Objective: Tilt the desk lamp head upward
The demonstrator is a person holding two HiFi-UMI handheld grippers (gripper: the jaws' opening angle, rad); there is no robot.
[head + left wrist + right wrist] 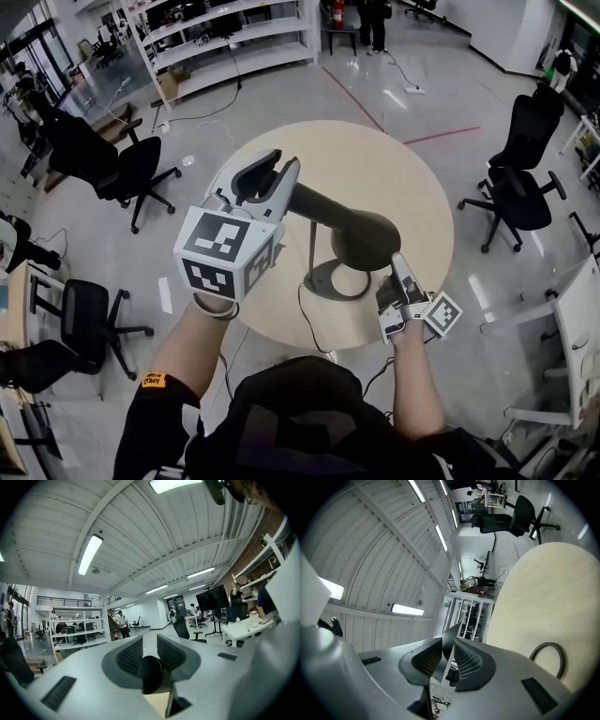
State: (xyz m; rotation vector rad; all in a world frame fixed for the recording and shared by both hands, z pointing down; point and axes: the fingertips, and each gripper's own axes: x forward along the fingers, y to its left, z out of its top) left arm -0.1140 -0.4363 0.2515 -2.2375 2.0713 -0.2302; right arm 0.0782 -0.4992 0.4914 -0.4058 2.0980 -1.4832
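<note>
A black desk lamp stands on the round beige table (pixel 412 178); its ring base (pixel 330 281) and thin stem (pixel 311 246) sit near the front edge. The cone-shaped lamp head (pixel 352 230) lies nearly level above the base. My left gripper (pixel 279 173) is shut on the head's narrow rear end (pixel 151 672), which shows as a black knob between the jaws. My right gripper (pixel 397 274) is shut on the wide end's thin rim (pixel 451 641). In the right gripper view the ring base (pixel 548 657) shows on the table (pixel 543 592).
The lamp's black cable (pixel 305 314) runs off the table's front edge. Black office chairs stand at the left (pixel 122 169), lower left (pixel 80 323) and right (pixel 525 173). White shelving (pixel 225 37) lines the far wall.
</note>
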